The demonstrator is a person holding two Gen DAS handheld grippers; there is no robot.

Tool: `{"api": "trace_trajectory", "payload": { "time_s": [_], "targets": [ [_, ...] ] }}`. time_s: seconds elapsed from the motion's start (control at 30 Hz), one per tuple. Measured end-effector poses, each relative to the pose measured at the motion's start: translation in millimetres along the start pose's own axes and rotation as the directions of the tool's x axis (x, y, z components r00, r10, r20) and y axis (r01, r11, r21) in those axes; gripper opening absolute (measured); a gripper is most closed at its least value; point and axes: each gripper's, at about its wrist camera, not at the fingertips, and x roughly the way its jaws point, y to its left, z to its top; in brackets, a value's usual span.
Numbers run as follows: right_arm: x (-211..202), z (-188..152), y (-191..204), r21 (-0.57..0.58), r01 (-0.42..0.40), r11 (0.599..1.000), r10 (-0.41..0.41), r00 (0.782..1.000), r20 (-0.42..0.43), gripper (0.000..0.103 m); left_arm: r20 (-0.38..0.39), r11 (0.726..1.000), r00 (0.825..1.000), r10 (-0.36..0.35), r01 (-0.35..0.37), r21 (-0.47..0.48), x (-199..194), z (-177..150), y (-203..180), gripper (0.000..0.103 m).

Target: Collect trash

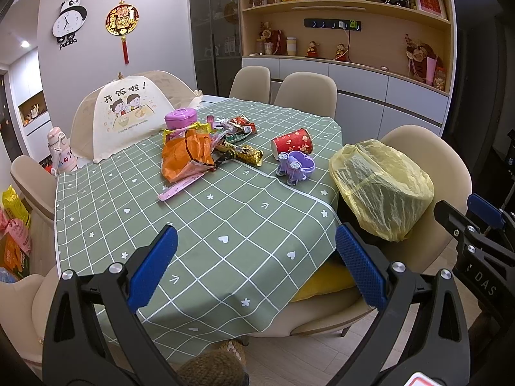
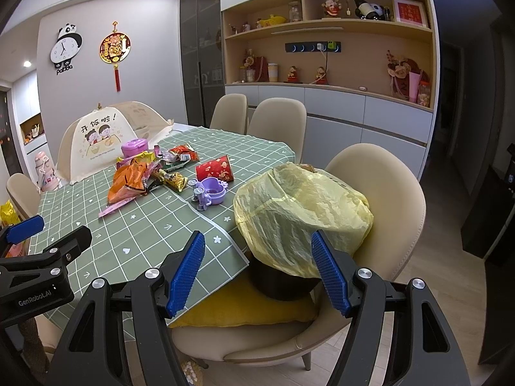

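A pile of snack wrappers (image 1: 206,143) (image 2: 151,173) lies mid-table, with an orange bag (image 1: 183,157), a pink strip (image 1: 180,188) and a tipped red paper cup (image 1: 293,144) (image 2: 214,169). A bin lined with a yellow bag (image 1: 379,186) (image 2: 299,215) stands on a chair seat at the table's right edge. My left gripper (image 1: 254,267) is open and empty above the near tablecloth. My right gripper (image 2: 259,270) is open and empty, just in front of the bin. Each gripper shows in the other's view, the right one (image 1: 476,225) and the left one (image 2: 38,241).
A purple toy (image 1: 294,167) (image 2: 209,193) sits beside the cup. A mesh food cover (image 1: 128,115), a purple box (image 1: 180,117) and a pink bottle (image 1: 61,154) stand at the back left. Beige chairs (image 1: 305,93) ring the table. A yellow cushion (image 2: 244,308) lies under the bin.
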Motion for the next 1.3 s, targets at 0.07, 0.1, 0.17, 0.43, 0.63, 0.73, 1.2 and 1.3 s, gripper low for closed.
{"api": "trace_trajectory", "payload": {
  "time_s": [0.07, 0.1, 0.17, 0.43, 0.63, 0.73, 1.2, 1.3],
  "targets": [
    [0.0, 0.1, -0.4, 0.0, 0.0, 1.0, 0.0, 1.0, 0.0, 0.065, 0.0, 1.0, 1.0, 0.0, 0.0, 0.001, 0.6, 0.7, -1.7, 0.094],
    [0.1, 0.1, -0.4, 0.001, 0.0, 1.0, 0.0, 1.0, 0.0, 0.065, 0.0, 1.0, 1.0, -0.001, 0.001, 0.001, 0.7, 0.7, -1.8, 0.094],
    [0.2, 0.2, -0.7, 0.003, -0.003, 1.0, 0.003, 1.0, -0.002, 0.065, -0.001, 1.0, 1.0, -0.001, 0.001, 0.001, 1.1, 0.9, -2.6, 0.094],
    [2.0, -0.6, -3.5, 0.005, 0.0, 1.0, 0.0, 1.0, 0.0, 0.065, -0.001, 1.0, 1.0, -0.001, 0.001, 0.0, 1.3, 0.9, -3.1, 0.094],
    [6.8, 0.6, -4.0, 0.008, 0.006, 1.0, -0.006, 1.0, -0.005, 0.065, -0.005, 1.0, 1.0, -0.007, 0.007, -0.002, 4.6, 3.0, -5.4, 0.094],
    [11.4, 2.3, -2.3, 0.011, 0.008, 1.0, -0.008, 1.0, -0.01, 0.065, -0.014, 1.0, 1.0, -0.024, 0.024, -0.012, 12.3, 6.6, -2.9, 0.094],
    [87.0, 27.0, 26.9, 0.011, 0.015, 1.0, -0.014, 0.995, -0.094, 0.065, -0.106, 0.995, 0.992, -0.072, 0.064, -0.071, 130.1, 57.0, 97.6, 0.094],
    [106.3, 40.1, 39.5, 0.006, 0.036, 0.999, -0.035, 0.994, -0.102, 0.065, -0.163, 0.986, 0.978, -0.129, 0.108, -0.127, 170.8, 73.1, 135.5, 0.094]
  ]
}}
